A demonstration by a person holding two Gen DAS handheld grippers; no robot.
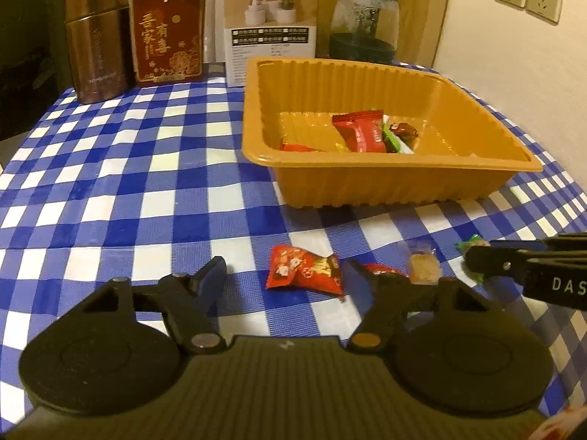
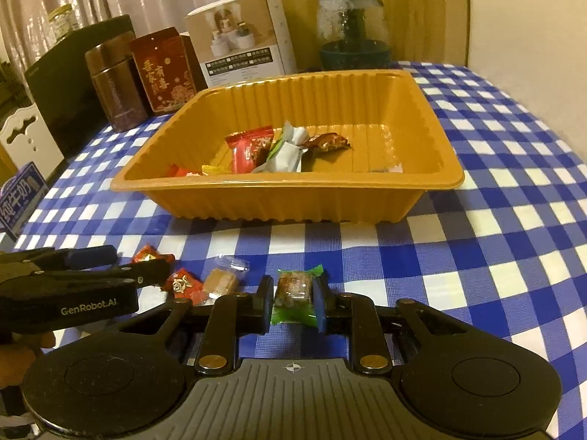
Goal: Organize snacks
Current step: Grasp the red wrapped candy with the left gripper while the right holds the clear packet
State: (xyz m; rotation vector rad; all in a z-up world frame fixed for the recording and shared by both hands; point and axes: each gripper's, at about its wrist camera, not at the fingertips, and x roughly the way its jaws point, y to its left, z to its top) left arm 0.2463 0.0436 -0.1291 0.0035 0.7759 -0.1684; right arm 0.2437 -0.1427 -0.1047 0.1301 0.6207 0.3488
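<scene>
An orange ribbed tray [image 1: 367, 73] [image 2: 433, 124] on the checked cloth holds several wrapped snacks [image 1: 361, 132] [image 2: 253, 150]. My left gripper [image 1: 286, 275] is open; a red snack packet [image 1: 304, 267] lies between its fingers, and a second red packet [image 2: 183, 282] lies by the right finger. A clear-wrapped tan candy [image 1: 423, 269] [image 2: 220, 280] lies to the right. My right gripper [image 2: 293, 293] is shut on a green-wrapped snack [image 2: 293, 289] at cloth level; in the left wrist view its fingers [image 1: 488, 262] cover that snack [image 1: 467, 244].
At the table's back stand a brown tin [image 1: 97, 40], a red box [image 1: 167, 31], a white carton [image 1: 269, 22] and a glass jar [image 1: 363, 24]. A blue milk carton [image 2: 22, 198] sits at the left edge. A wall is to the right.
</scene>
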